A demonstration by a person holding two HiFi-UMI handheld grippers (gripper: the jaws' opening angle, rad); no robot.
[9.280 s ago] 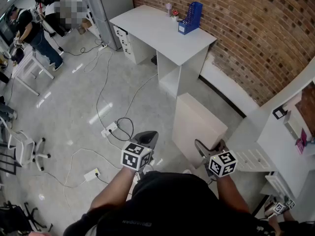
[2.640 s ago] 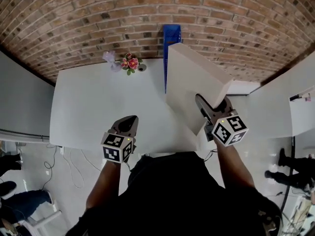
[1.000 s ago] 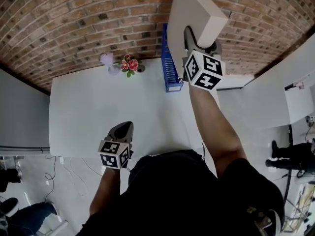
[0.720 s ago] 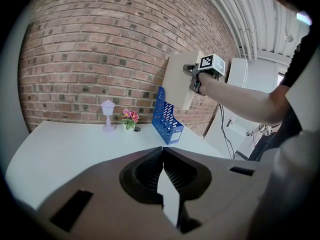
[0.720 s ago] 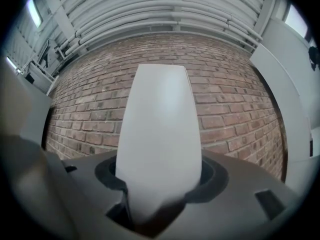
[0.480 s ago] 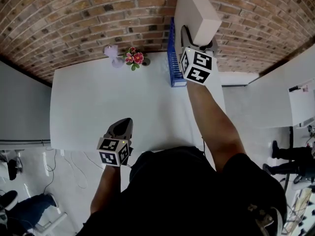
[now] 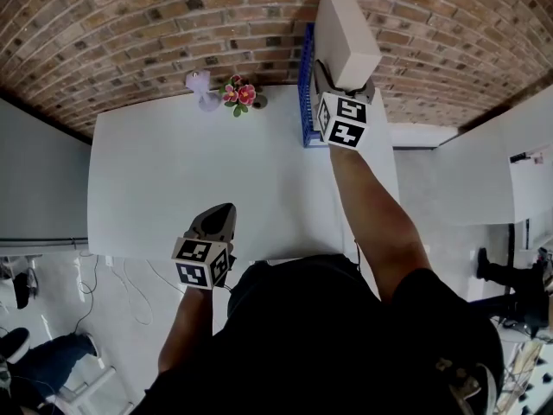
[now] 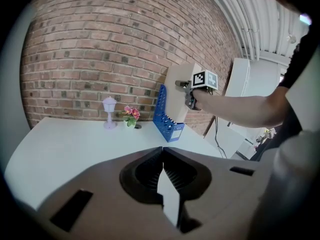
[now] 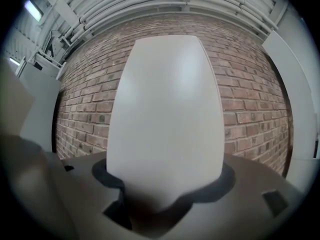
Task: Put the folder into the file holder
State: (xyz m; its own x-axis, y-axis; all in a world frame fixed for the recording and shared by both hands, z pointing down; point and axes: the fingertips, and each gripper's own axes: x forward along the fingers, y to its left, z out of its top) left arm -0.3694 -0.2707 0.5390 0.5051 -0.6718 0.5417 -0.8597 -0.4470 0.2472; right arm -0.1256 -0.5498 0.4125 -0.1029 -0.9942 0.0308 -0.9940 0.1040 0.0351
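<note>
A thick white folder (image 7: 346, 28) stands upright with its lower end in the blue file holder (image 7: 304, 102) at the back of the white table (image 7: 173, 180), close to the brick wall. My right gripper (image 7: 344, 80) is at the folder's near edge. Its jaws are opening, and the folder (image 9: 167, 119) is still between them with dark gaps at both sides. My left gripper (image 7: 221, 212) hovers over the table's front edge, shut and empty. In the left gripper view, the folder (image 8: 176, 96) rises above the file holder (image 8: 165, 121).
A small pot of pink flowers (image 7: 239, 93) and a tiny lilac lamp (image 7: 201, 89) sit at the back of the table, left of the file holder. A brick wall (image 7: 155, 33) runs behind. White furniture (image 7: 484, 171) stands to the right.
The right gripper carried the folder from above the table's right edge to the file holder and lowered it in. The folder went from tilted to upright. The left gripper barely moved.
</note>
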